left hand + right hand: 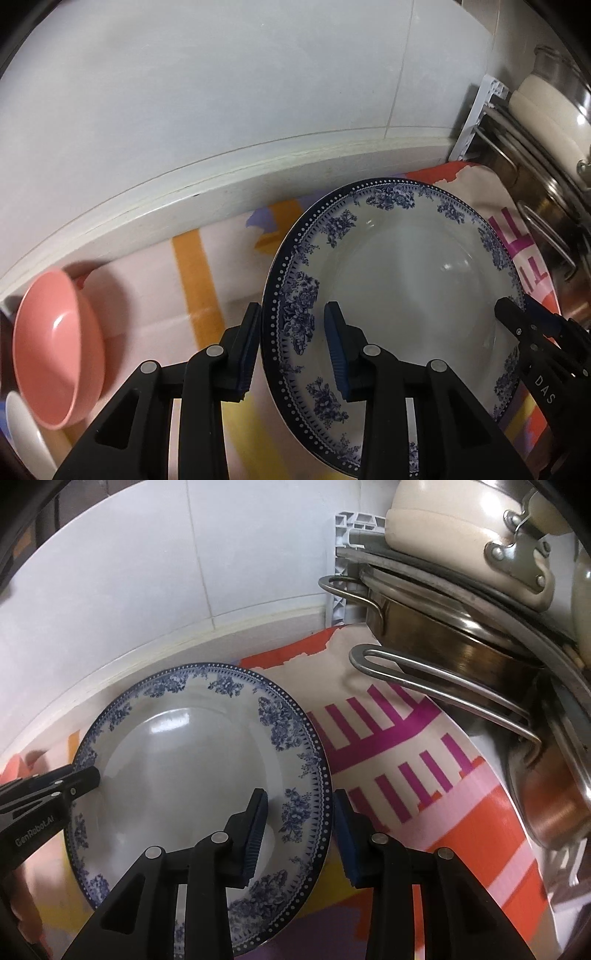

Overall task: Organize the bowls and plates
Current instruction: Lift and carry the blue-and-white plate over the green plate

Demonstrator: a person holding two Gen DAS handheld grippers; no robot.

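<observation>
A white plate with a blue floral rim (399, 280) (177, 760) sits tilted over a colourful cloth. My left gripper (293, 350) is shut on its left rim, one pad outside the edge and one on the inner face. My right gripper (301, 834) is shut on the opposite, right rim in the same way. Each gripper also shows in the other's view: the right gripper (517, 314) at the plate's right edge, the left gripper (85, 775) at its left edge. A pink bowl (55, 350) lies tipped on its side to the left.
A patterned cloth (406, 760) covers the counter. Stacked steel pots with handles (443, 657) and a cream pot (461, 520) crowd the right side. A tiled wall with a low ledge (221, 177) runs behind. A white dish (22, 435) lies under the pink bowl.
</observation>
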